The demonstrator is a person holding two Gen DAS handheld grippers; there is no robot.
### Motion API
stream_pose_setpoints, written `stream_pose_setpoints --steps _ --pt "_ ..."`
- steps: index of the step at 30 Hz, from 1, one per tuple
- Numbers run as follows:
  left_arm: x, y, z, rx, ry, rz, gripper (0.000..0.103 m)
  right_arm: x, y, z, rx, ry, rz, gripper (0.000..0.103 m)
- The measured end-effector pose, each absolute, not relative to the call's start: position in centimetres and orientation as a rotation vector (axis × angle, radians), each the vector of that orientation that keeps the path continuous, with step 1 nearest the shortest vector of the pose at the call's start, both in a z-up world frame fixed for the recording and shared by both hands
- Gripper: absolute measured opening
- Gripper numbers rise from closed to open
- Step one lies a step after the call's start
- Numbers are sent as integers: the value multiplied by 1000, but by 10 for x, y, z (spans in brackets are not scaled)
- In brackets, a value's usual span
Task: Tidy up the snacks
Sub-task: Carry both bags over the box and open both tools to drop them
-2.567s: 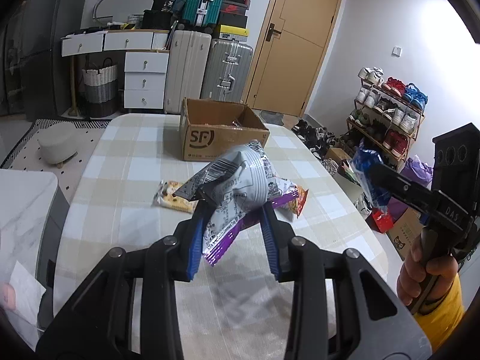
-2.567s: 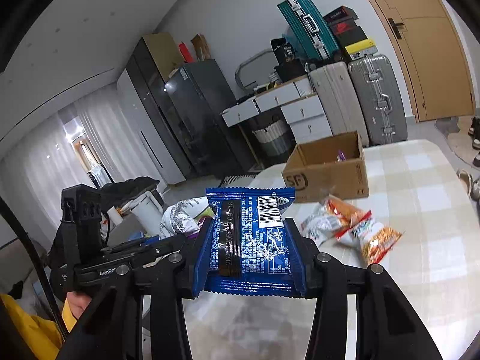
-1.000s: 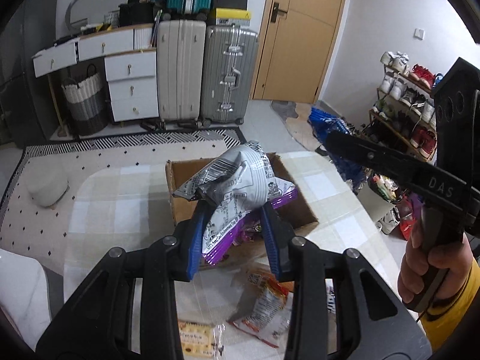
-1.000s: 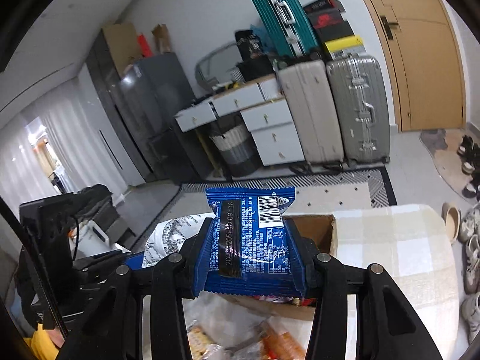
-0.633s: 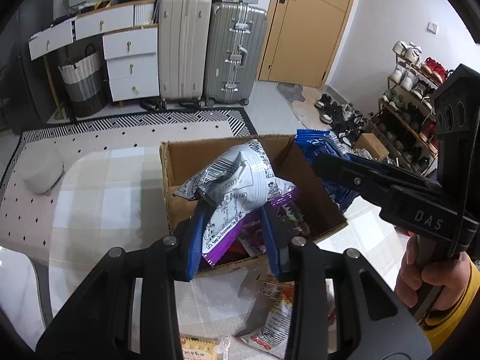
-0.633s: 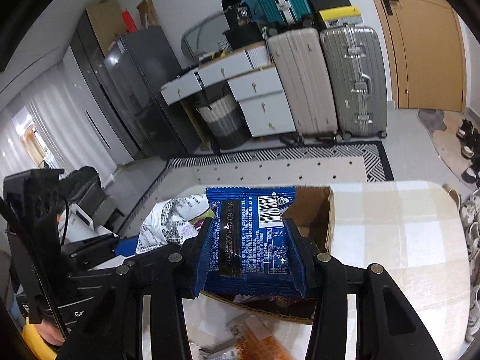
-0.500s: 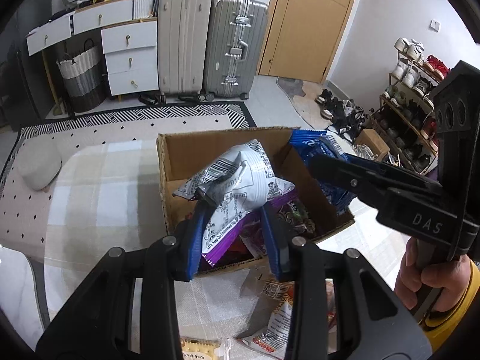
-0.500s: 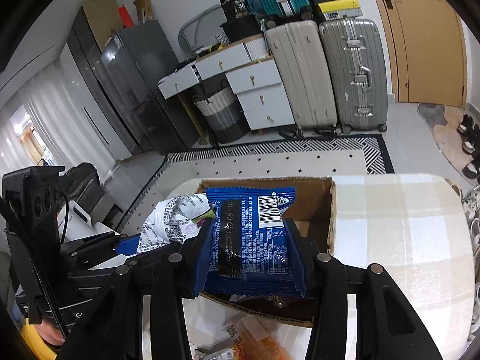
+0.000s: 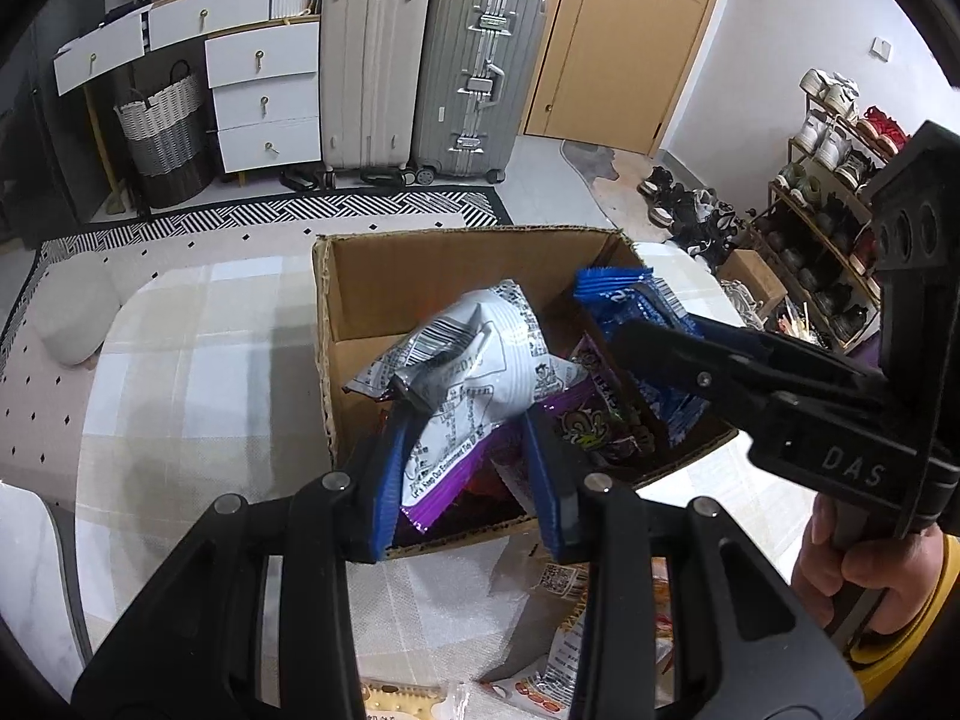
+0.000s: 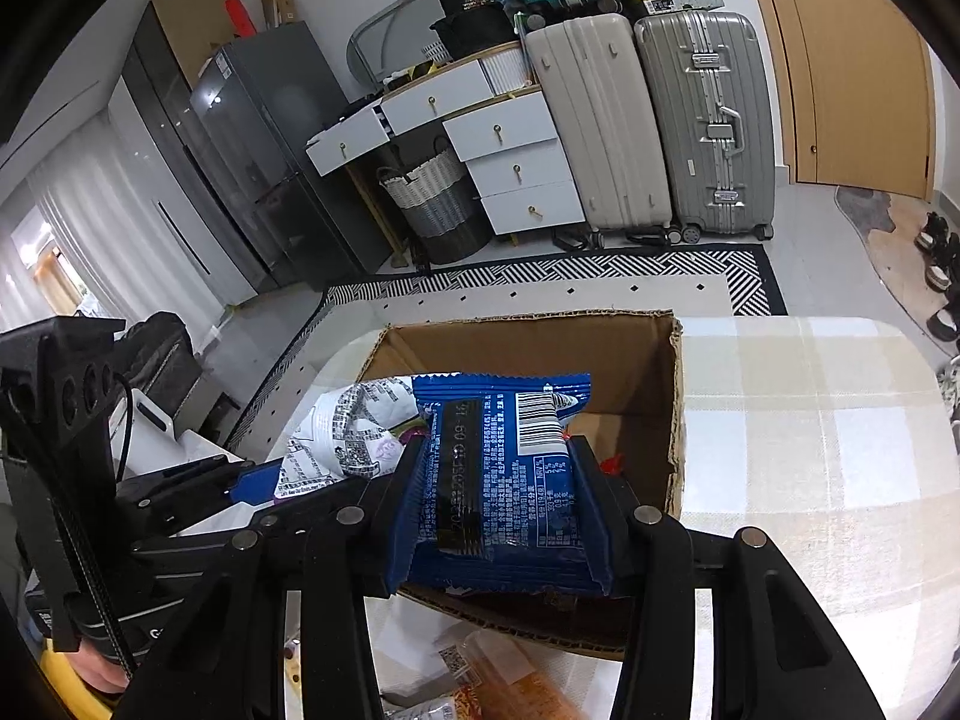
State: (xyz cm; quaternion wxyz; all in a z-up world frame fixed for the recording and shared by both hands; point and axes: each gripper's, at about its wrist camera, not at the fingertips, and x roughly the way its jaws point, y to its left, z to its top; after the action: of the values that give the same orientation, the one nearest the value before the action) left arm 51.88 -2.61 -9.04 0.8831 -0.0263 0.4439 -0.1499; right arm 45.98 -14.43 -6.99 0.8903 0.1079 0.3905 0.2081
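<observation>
Box (image 9: pixel 384 276) nearer — both packets (image 10: pixel 501 480) aloft

Cardboard box (image 10: pixel 672 420) floor mostly hidden behind blue packet (image 10: pixel 504 480) and silver-purple packet (image 9: pixel 462 384); loose table snacks (image 9: pixel 558 660) cut off at bottom edge, print unreadable.

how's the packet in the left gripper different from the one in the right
The silver-white packet is crumpled with a purple lower edge; the blue packet is flat with a barcode showing. The left gripper pinches a puffy bag, the right gripper a squarer one. Both are held over the open cardboard box.
</observation>
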Motion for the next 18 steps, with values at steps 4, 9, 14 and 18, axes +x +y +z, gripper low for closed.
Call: stream_pose_setpoints --steps 4,9,14,18 --pt "509 -25 -97 -59 938 -300 32 459 -149 -75 282 828 443 46" --pt "504 -19 -101 -51 942 -287 34 458 -146 -78 277 846 433 46" --pt "491 -18 -95 -41 946 -277 37 462 -142 -78 248 860 427 46" --pt "482 -19 -85 -22 929 -259 50 460 -139 -78 214 852 427 46"
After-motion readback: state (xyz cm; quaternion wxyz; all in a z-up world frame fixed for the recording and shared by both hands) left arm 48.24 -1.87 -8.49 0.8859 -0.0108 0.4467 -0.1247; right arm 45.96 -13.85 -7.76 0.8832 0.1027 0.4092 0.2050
